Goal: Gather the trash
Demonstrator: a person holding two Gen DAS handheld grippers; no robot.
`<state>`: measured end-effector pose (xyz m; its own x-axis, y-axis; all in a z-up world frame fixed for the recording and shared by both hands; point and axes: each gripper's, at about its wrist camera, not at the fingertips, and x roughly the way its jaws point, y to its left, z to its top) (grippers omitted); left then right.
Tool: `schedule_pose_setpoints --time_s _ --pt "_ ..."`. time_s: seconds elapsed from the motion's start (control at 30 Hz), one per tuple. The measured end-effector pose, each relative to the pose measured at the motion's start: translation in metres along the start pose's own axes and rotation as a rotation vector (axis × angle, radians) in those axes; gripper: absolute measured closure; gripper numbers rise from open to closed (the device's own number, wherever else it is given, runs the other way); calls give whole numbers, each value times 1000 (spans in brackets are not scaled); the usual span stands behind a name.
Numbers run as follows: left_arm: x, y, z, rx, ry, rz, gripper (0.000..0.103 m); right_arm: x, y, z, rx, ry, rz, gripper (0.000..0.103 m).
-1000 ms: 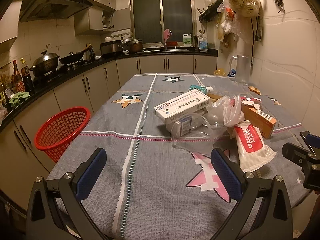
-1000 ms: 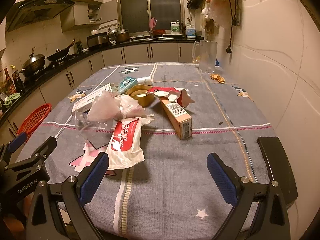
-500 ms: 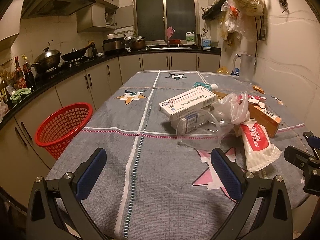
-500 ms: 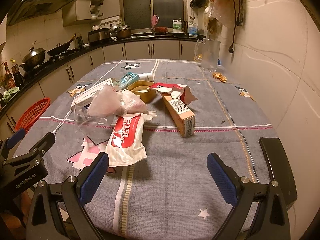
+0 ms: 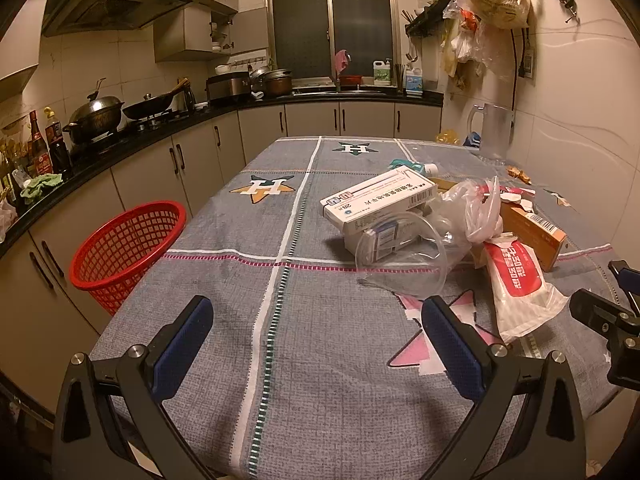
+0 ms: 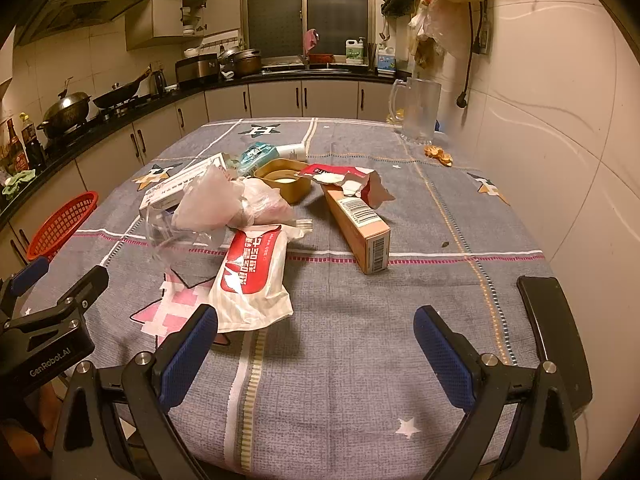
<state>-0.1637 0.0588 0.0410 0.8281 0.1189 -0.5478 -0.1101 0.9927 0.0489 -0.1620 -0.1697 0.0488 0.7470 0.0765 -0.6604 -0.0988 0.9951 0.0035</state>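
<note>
Ahead, table (image 5: 328,360) litter; both grippers agape.

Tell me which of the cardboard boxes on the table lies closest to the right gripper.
The long orange box with barcodes, beside the red-and-white packet; the white box lies farther left.

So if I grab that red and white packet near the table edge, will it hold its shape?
Probably not: the red and white packet looks crumpled, flat and empty, so likely floppy and light. Its glossy film may slip.
</note>
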Motion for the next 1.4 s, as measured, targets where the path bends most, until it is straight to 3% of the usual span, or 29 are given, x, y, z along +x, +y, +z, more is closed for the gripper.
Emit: schedule_pose_setpoints --time_s 0.37,0.53,0.73,0.87,1.07,1.1,1.23,1.27,1.33,1.37,1.4 --pt "-1 -3 3 18 -6 -26 0 0 -16 6 30 -17 11 3" --pt "3 -6 13 30 6 -87 0 3 -23 12 44 -17 45 11" --pt "2 -8 32 41 -19 -145 1 10 -13 24 21 14 210 19" --pt "10 -5 40 29 16 -186 17 27 -5 29 33 75 325 25" --pt "28 -4 43 25 95 -255 57 59 1 32 62 159 361 35" --pt "31 -5 43 25 110 -272 58 63 2 33 70 171 363 36" --pt "39 -10 47 4 158 -344 58 78 7 39 69 184 342 38" --pt "40 -11 48 3 163 -351 57 82 8 39 70 197 343 43" --pt "42 -15 51 -1 177 -373 50 91 8 39 83 233 357 51" --pt "43 -16 51 -7 179 -376 41 95 7 38 87 246 369 61" --pt "44 -17 52 -13 180 -379 37 98 8 36 80 258 372 62"
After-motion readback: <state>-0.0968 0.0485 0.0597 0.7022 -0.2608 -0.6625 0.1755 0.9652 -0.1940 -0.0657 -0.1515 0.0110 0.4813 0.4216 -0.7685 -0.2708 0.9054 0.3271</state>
